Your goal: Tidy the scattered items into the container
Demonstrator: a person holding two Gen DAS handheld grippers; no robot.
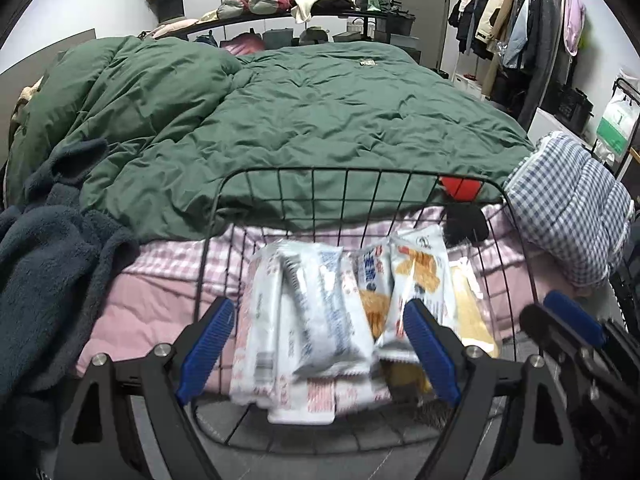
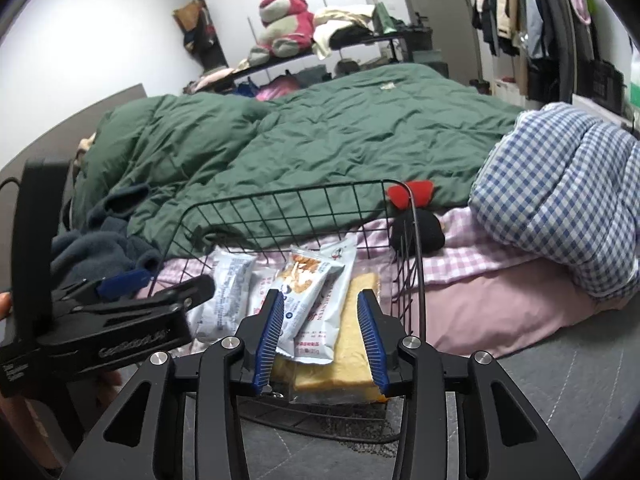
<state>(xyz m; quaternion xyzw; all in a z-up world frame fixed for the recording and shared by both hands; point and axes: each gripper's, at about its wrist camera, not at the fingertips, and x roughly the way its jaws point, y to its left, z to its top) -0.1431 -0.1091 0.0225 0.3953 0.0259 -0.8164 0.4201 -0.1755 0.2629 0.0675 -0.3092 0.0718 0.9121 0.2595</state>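
Observation:
A black wire basket (image 1: pixel 360 178) (image 2: pixel 280 208) stands on the grey floor against the bed. It holds several white snack packets (image 1: pixel 320 312) (image 2: pixel 304 292) and a wrapped yellow bread slice (image 2: pixel 352 344) (image 1: pixel 472 312). My left gripper (image 1: pixel 320 344) is open, over the near side of the basket, with packets seen between its blue pads, touching none. My right gripper (image 2: pixel 324 336) is open and empty, above the basket's near right part. The left gripper also shows in the right wrist view (image 2: pixel 132 300), and the right gripper in the left wrist view (image 1: pixel 572 320).
A bed with a green duvet (image 1: pixel 320 112), pink sheet (image 2: pixel 500 304) and checked blue bedding (image 2: pixel 568 200) lies behind the basket. A dark blue fleece (image 1: pixel 52 280) hangs at the left. A red and black plush (image 2: pixel 416 216) sits by the basket's far right corner.

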